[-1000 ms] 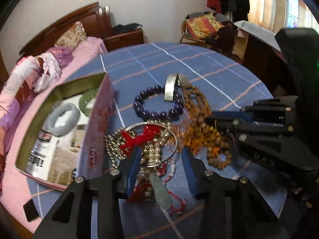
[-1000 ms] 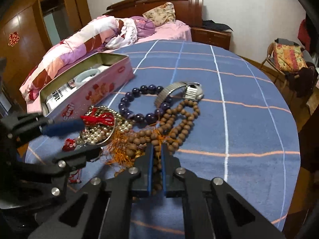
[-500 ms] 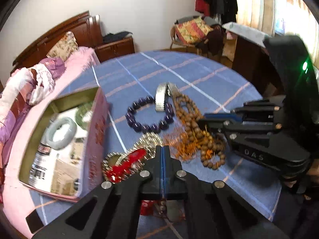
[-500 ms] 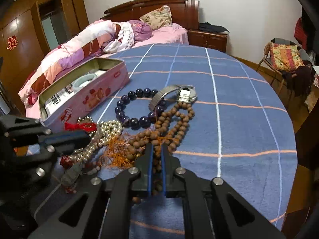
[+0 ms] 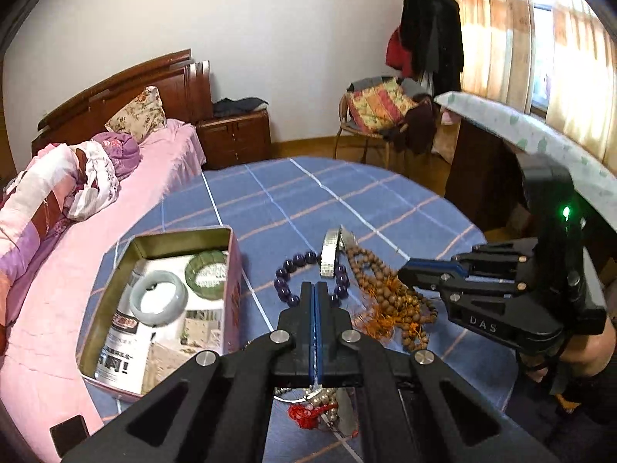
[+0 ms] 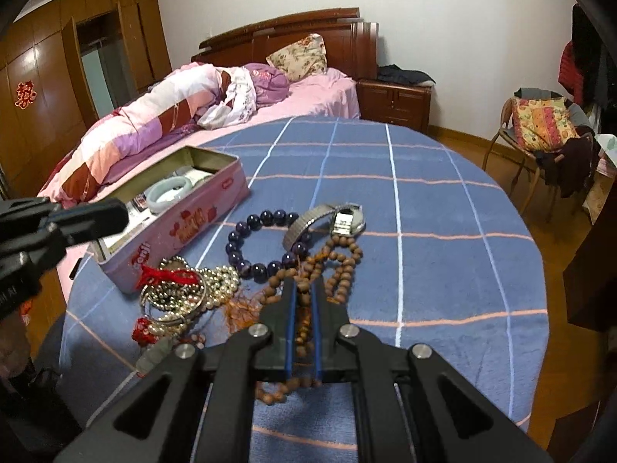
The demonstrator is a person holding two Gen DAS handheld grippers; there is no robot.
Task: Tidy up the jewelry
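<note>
Near the table's front edge, the wooden beads point(image 6: 339, 266) are clamped between the right gripper point(image 6: 302, 297)'s narrowed fingers, as before. The left gripper point(image 5: 314, 301), fully closed on nothing visible, has been raised since, above the pearl tangle point(image 6: 185, 289) beside the tin point(image 6: 173, 227).

light: bright curtained window point(image 5: 540, 38), daylight | focus: sharp | edges: fisheye warp, dark vignette
</note>
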